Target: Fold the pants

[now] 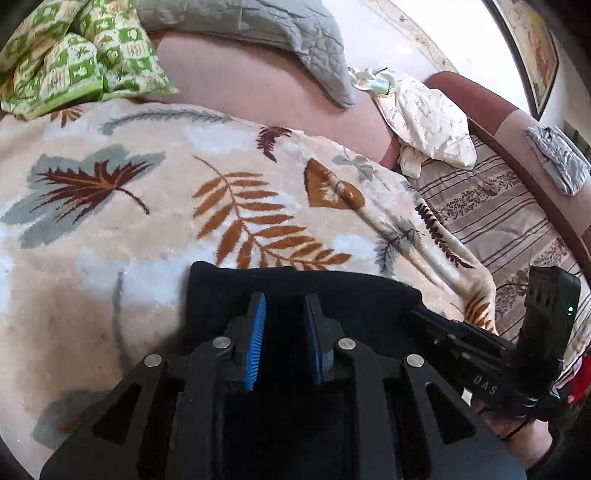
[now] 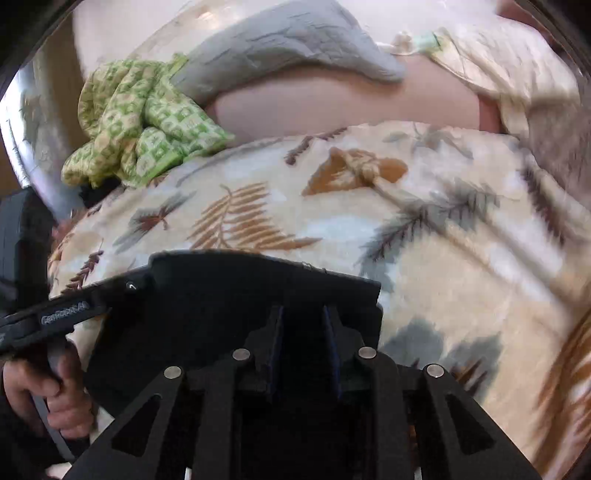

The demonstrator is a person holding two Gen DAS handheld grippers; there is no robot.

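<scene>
Both grippers, left (image 1: pixel 284 314) and right (image 2: pixel 301 325), fingers parted over black pants (image 1: pixel 332 291); "DAS" legible.

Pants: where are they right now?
The pants lie as a dark folded bundle on the leaf-print blanket, low centre in both wrist views, just ahead of both tools.

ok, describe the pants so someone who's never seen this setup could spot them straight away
Start from the big cream blanket printed with brown and grey leaves that covers the bed. At its near edge, right in front of both grippers, lies a flat, folded dark cloth: the pants. They are the only plain black fabric there; the green checked bedding and grey quilted pillow sit far back.
</scene>
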